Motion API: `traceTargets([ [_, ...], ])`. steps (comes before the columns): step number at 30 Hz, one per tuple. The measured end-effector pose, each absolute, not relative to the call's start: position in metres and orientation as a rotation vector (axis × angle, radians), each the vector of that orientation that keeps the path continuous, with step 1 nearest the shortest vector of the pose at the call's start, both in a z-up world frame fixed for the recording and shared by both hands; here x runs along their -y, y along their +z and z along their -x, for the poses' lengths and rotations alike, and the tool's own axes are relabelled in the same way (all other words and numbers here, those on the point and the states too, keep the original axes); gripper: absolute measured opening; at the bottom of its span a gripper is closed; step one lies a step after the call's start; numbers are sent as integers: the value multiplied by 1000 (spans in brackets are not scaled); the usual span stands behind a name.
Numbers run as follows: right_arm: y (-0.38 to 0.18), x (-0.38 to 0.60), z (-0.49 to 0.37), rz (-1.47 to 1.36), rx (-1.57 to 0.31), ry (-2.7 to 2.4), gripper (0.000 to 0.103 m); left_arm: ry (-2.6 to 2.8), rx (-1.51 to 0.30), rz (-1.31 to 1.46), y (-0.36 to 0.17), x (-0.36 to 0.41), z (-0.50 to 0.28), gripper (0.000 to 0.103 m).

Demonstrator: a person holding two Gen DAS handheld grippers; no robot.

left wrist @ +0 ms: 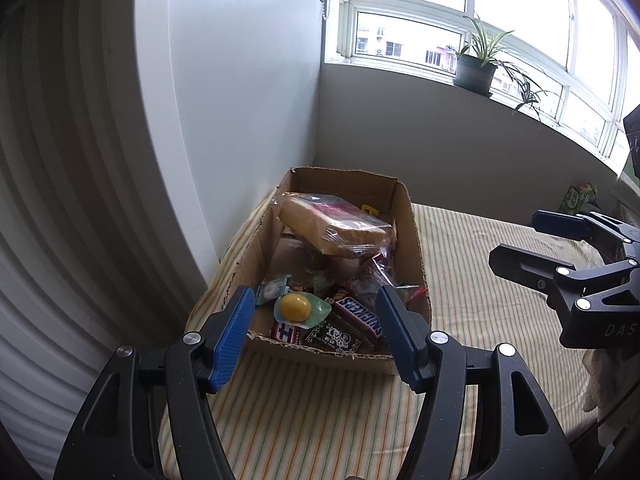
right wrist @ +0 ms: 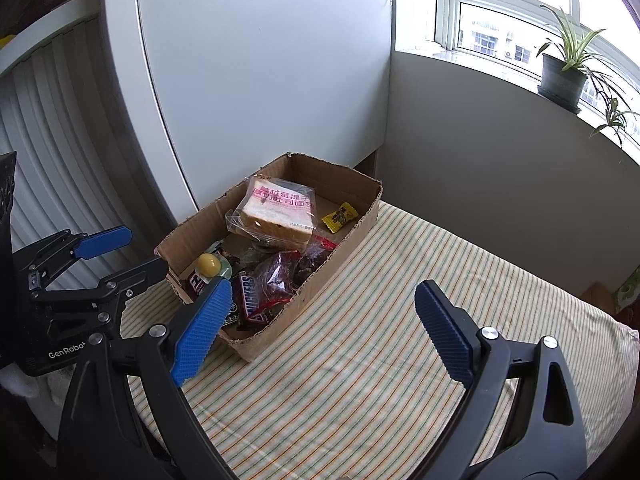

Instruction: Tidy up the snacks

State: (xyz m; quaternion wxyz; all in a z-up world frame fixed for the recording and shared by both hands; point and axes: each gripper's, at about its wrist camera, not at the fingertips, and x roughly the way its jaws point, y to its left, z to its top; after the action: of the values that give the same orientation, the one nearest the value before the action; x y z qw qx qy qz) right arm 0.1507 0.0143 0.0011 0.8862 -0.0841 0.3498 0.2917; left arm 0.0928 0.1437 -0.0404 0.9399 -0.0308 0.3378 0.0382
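- the left claw [left wrist: 316, 332] hangs with its blue pads [left wrist: 234, 332] spread wide apart and nothing between them, just in front of the near end of the cardboard box [left wrist: 416, 248].
- the right claw [right wrist: 320, 332] is likewise spread wide and empty, over the striped cloth [right wrist: 360, 360] to the right of the box; its left pad overlaps the box's near corner in the right wrist view.
- the box sits on the cloth-covered table, its far end close to the white wall panel [right wrist: 260, 80].
- inside, at the near end, lie a snickers bar [left wrist: 362, 316], a round yellow jelly cup [left wrist: 296, 307], a small green-wrapped candy [left wrist: 270, 289] and a dark printed packet [left wrist: 334, 338].
- a clear bag of dark red snacks [right wrist: 280, 276] lies in the middle of the box.
- a bagged slice of bread [right wrist: 276, 212] rests tilted on top of other items toward the far end.
- a small yellow sachet [right wrist: 340, 216] lies alone on the box floor at the far right corner.
- a potted plant [left wrist: 476, 66] stands on the window sill [left wrist: 400, 65] beyond.
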Motion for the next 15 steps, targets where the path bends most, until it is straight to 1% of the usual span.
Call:
traceTargets([
  [3,-1,-9,-140,157,-723,607,95,87,-673,68,-39,-139,-83,63],
  [5,-3,-5,-131,157,-719,605,95,86,-666,72,-38,-135,-77,66],
  [11,-7,0,-107,197,-693,572,95,102,-643,63,-35,-124,-60,66],
  [15,-8,8,-94,175,-696,563,95,116,-634,79,-33,-121,-50,66],
])
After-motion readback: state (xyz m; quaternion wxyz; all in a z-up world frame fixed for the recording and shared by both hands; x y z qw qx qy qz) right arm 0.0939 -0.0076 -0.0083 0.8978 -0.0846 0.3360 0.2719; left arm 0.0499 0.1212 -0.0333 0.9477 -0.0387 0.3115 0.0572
